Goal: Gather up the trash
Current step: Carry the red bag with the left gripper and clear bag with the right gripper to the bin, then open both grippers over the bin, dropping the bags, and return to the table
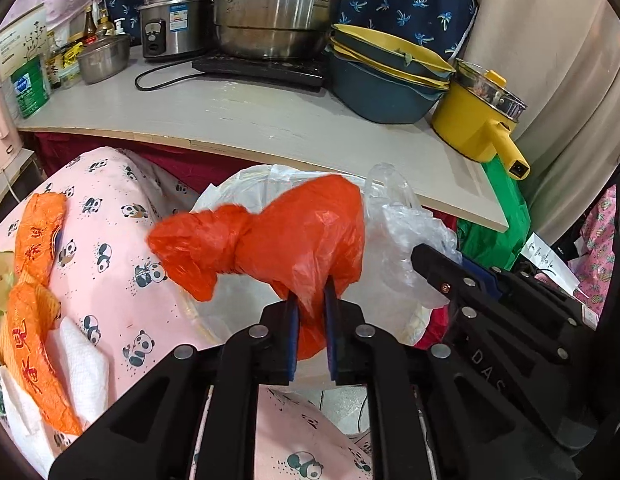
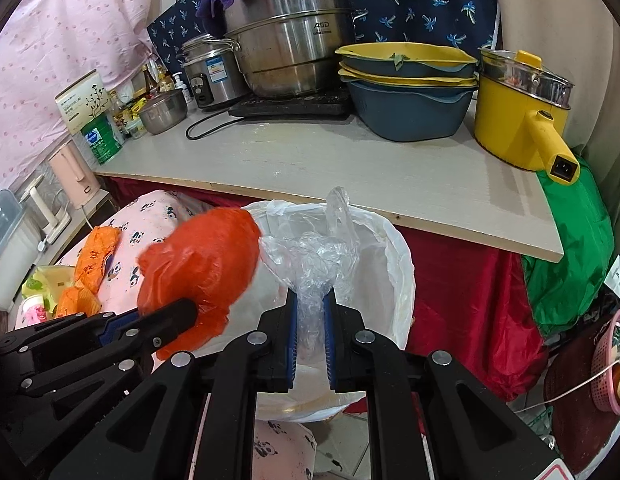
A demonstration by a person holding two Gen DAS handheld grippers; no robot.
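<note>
The left gripper (image 1: 310, 300) has its fingers (image 1: 292, 320) standing narrow, with the tail of a knotted orange plastic bag (image 1: 269, 240) pinched between the pads. Just to its right, the right gripper (image 2: 311, 308) has its fingers (image 2: 291, 320) nearly together, clamped on a crumpled clear plastic bag (image 2: 314, 256). Both bags hang above the open mouth of a white-lined trash bin (image 2: 394, 276). The bin stands in front of a pale bench (image 2: 350, 168) crowded with steel pots (image 2: 289, 44), stacked basins (image 2: 406, 92) and a yellow pot (image 2: 510, 120). A panda-print cloth (image 1: 109, 240) lies to the left.
</note>
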